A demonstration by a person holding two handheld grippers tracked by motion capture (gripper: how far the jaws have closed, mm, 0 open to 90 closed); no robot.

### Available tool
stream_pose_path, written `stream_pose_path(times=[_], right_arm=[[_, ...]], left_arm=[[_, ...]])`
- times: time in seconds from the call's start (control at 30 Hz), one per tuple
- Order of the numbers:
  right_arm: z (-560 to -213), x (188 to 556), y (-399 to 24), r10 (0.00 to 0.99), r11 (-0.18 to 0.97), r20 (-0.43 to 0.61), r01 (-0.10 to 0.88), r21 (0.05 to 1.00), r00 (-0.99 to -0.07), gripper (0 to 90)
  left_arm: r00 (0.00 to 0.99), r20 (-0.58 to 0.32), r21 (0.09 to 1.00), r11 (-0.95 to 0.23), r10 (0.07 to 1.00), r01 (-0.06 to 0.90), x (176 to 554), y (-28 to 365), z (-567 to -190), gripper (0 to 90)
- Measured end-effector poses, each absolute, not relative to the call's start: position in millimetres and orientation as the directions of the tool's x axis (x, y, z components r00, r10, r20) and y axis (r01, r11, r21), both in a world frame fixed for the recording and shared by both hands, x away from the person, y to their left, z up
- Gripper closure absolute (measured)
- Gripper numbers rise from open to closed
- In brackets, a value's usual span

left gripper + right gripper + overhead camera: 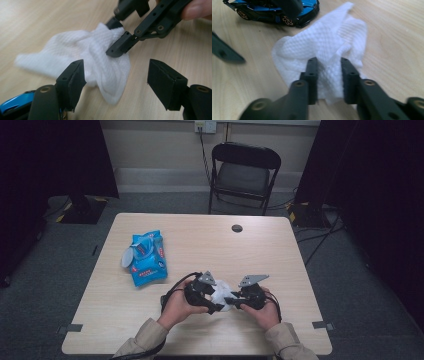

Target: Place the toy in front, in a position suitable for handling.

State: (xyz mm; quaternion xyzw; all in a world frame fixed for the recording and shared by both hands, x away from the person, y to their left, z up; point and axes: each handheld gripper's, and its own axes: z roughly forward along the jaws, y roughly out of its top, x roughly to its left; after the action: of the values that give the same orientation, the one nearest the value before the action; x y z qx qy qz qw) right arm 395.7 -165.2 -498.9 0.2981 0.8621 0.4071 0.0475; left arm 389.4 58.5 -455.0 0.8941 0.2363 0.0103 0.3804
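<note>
A crumpled white wipe (222, 292) lies on the wooden table (200, 240) near its front edge, between both hands. My right gripper (328, 65) has its jaws close together, pinching a bunched fold of the wipe (324, 40). The left gripper view shows the same pinch by the right gripper (115, 35) at the wipe's far corner (75, 50). My left gripper (116, 75) stands wide open, one pad beside the wipe's near edge and nothing pressed between the pads. A blue and black toy car (269, 10) sits just beyond the wipe, close under the left gripper (214, 307).
A blue packet of wipes (146, 257) with its lid flipped up lies at the left of the table. A round cable hole (237, 228) is at the far edge. A black folding chair (243, 172) stands behind the table.
</note>
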Motion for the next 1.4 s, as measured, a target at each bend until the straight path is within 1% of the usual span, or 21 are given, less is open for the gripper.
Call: stream_pose_path(times=[0.2, 0.37, 0.47, 0.6, 0.67, 0.7, 0.77, 0.83, 0.87, 0.93, 1.03, 1.1, 1.23, 1.33, 1.4], right_arm=[[-499, 395, -168, 0.545, 0.492, 0.170, 0.477, 0.728, -0.821, 82.8], [-498, 395, -167, 0.543, 0.505, 0.159, 0.472, 0.723, -0.825, 84.2], [-498, 393, -167, 0.544, 0.511, 0.156, 0.473, 0.718, -0.824, 85.1], [-498, 391, -168, 0.547, 0.507, 0.149, 0.468, 0.724, -0.823, 84.2], [-498, 390, -168, 0.551, 0.509, 0.140, 0.465, 0.724, -0.822, 79.5], [-498, 389, -168, 0.549, 0.511, 0.138, 0.462, 0.725, -0.824, 75.2], [-497, 387, -167, 0.553, 0.511, 0.134, 0.461, 0.726, -0.823, 59.8], [-495, 387, -167, 0.540, 0.516, 0.135, 0.454, 0.727, -0.831, 52.8], [-493, 386, -166, 0.544, 0.508, 0.131, 0.450, 0.735, -0.829, 46.3], [-489, 386, -165, 0.533, 0.507, 0.144, 0.451, 0.734, -0.834, 41.4], [-484, 384, -161, 0.524, 0.527, 0.127, 0.438, 0.728, -0.842, 32.2], [-484, 384, -158, 0.524, 0.520, 0.128, 0.436, 0.734, -0.842, 29.7], [-489, 388, -148, 0.536, 0.507, 0.130, 0.441, 0.741, -0.834, 27.4], [-495, 392, -140, 0.555, 0.510, 0.114, 0.446, 0.736, -0.824, 30.2], [-497, 393, -137, 0.561, 0.508, 0.104, 0.441, 0.740, -0.821, 37.5]], left_arm=[[0.877, -0.155, 0.717, -0.559, 0.455, 0.417, 387, 85, -439, 28.3], [0.859, -0.144, 0.719, -0.544, 0.492, 0.432, 380, 110, -437, 26.9], [0.841, -0.154, 0.720, -0.524, 0.519, 0.455, 376, 126, -438, 24.2], [0.825, -0.144, 0.714, -0.519, 0.547, 0.470, 370, 145, -441, 20.2], [0.815, -0.137, 0.713, -0.515, 0.563, 0.476, 369, 152, -442, 19.9], [0.812, -0.132, 0.716, -0.511, 0.568, 0.475, 368, 156, -442, 19.1], [0.805, -0.137, 0.715, -0.505, 0.578, 0.484, 368, 164, -443, 19.2], [0.796, -0.136, 0.709, -0.503, 0.590, 0.494, 367, 171, -445, 19.1], [0.793, -0.135, 0.708, -0.502, 0.594, 0.497, 366, 174, -446, 19.0], [0.791, -0.139, 0.704, -0.503, 0.596, 0.502, 364, 177, -447, 19.0], [0.786, -0.144, 0.703, -0.497, 0.602, 0.509, 363, 183, -449, 19.1], [0.780, -0.147, 0.705, -0.489, 0.609, 0.514, 362, 188, -450, 18.7], [0.777, -0.136, 0.703, -0.493, 0.614, 0.513, 359, 195, -454, 17.3], [0.783, -0.120, 0.696, -0.511, 0.610, 0.505, 357, 199, -459, 17.2], [0.779, -0.112, 0.693, -0.513, 0.617, 0.506, 358, 201, -464, 17.2]])
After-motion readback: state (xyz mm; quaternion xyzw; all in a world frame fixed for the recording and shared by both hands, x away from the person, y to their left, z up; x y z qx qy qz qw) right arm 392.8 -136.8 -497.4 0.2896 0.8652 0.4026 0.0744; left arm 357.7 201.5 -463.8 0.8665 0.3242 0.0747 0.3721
